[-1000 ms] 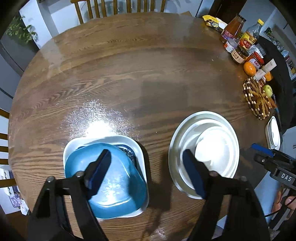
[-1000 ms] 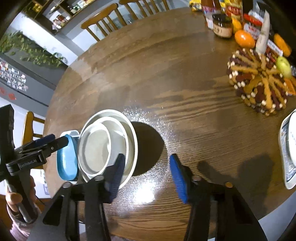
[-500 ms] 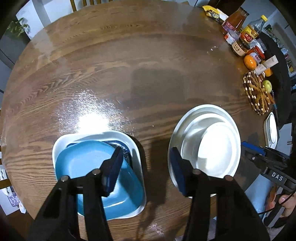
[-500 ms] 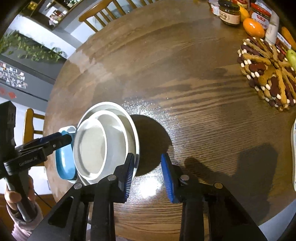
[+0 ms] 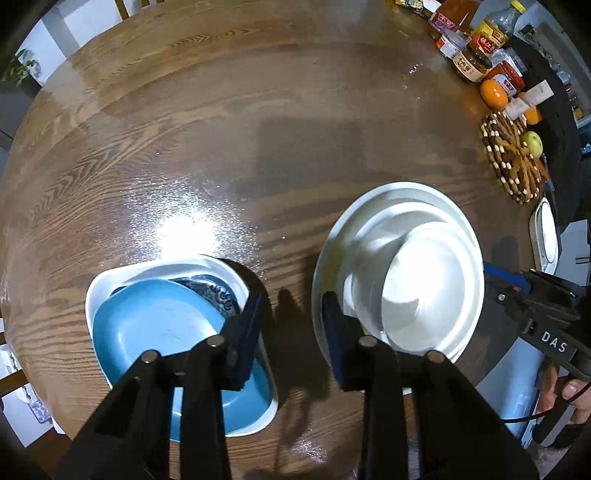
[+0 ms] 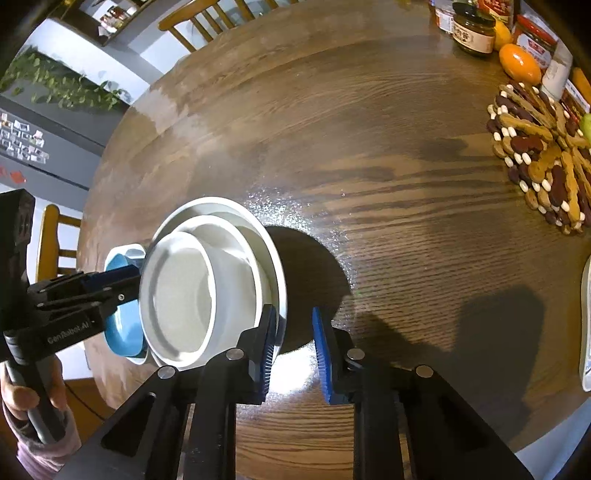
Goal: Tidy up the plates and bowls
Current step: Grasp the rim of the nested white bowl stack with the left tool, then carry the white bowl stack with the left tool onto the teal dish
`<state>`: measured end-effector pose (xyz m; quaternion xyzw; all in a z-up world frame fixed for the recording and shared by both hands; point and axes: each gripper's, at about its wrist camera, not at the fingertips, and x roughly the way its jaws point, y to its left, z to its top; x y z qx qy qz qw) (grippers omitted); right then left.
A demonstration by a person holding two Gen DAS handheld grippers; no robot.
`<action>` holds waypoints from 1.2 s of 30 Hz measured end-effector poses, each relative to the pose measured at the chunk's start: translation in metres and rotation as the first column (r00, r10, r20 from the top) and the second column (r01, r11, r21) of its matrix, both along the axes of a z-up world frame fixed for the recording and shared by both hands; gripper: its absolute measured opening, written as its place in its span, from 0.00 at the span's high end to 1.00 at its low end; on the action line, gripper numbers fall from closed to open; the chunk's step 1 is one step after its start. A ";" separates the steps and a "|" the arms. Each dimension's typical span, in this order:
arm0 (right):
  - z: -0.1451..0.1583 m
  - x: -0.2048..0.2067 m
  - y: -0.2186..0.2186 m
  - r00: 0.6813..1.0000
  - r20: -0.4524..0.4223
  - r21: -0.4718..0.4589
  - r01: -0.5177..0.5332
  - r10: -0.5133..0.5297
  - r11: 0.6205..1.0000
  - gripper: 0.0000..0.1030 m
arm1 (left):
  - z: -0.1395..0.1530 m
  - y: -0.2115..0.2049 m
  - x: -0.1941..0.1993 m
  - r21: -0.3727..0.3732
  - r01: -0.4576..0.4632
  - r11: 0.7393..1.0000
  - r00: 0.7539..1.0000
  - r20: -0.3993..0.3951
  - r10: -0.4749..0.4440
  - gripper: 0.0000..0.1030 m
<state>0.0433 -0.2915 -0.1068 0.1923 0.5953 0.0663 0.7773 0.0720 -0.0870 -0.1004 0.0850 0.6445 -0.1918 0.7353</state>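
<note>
A blue dish (image 5: pixel 159 328) lies in a white square dish (image 5: pixel 155 266), over a blue-patterned plate (image 5: pixel 210 288), at the near left of the round table. To its right, round white bowls (image 5: pixel 417 295) sit nested on a white plate (image 5: pixel 332 254). My left gripper (image 5: pixel 291 325) hovers above the gap between the two stacks, jaws partly open and empty. My right gripper (image 6: pixel 293 347) is partly open and empty just right of the white stack (image 6: pixel 192 291). The blue dish also shows in the right wrist view (image 6: pixel 120 325).
A beaded trivet (image 6: pixel 543 158) with a green apple (image 5: pixel 532 144) lies at the right. Jars, bottles and an orange (image 6: pixel 519 62) stand at the far right. A white dish (image 5: pixel 545 236) sits at the right edge. Chairs (image 6: pixel 207 18) surround the table.
Both grippers have narrowed their jaws and pulled back higher above the table. The left gripper has shifted off the blue dish toward the gap between the stacks.
</note>
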 end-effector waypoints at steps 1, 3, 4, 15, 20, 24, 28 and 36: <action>-0.001 0.001 0.001 1.000 -0.003 -0.001 -0.001 0.001 1.000 0.80 | 0.000 0.000 0.000 -0.005 0.000 1.000 1.000 -0.003 0.000 0.77; -0.003 0.002 0.002 1.000 -0.010 0.001 -0.004 0.004 1.000 0.80 | 0.000 -0.002 -0.001 -0.010 0.004 1.000 1.000 -0.006 -0.004 0.78; -0.003 0.004 0.001 1.000 -0.015 0.008 -0.003 0.003 1.000 0.80 | -0.001 -0.002 0.000 -0.014 0.001 1.000 1.000 -0.011 -0.001 0.80; -0.001 0.006 0.009 1.000 -0.003 -0.008 -0.022 0.022 1.000 0.93 | -0.006 -0.003 -0.004 -0.076 -0.001 0.997 0.998 -0.057 -0.004 0.99; -0.001 0.003 0.009 1.000 -0.003 0.003 -0.006 0.006 1.000 0.93 | -0.006 0.001 -0.002 -0.097 -0.016 0.995 0.998 -0.069 0.010 0.99; 0.000 0.003 0.011 1.000 -0.007 -0.012 -0.006 0.006 1.000 0.93 | -0.004 0.002 -0.002 -0.104 -0.028 0.994 0.998 -0.065 0.021 1.00; 0.000 0.001 0.011 1.000 -0.011 -0.010 0.004 -0.004 1.000 0.93 | -0.001 0.005 -0.005 -0.103 -0.031 0.994 0.998 -0.058 0.025 1.00; 0.009 0.000 0.013 1.000 0.001 -0.016 0.008 -0.008 1.000 0.93 | 0.008 0.007 -0.007 -0.091 -0.032 0.995 0.999 -0.032 0.030 1.00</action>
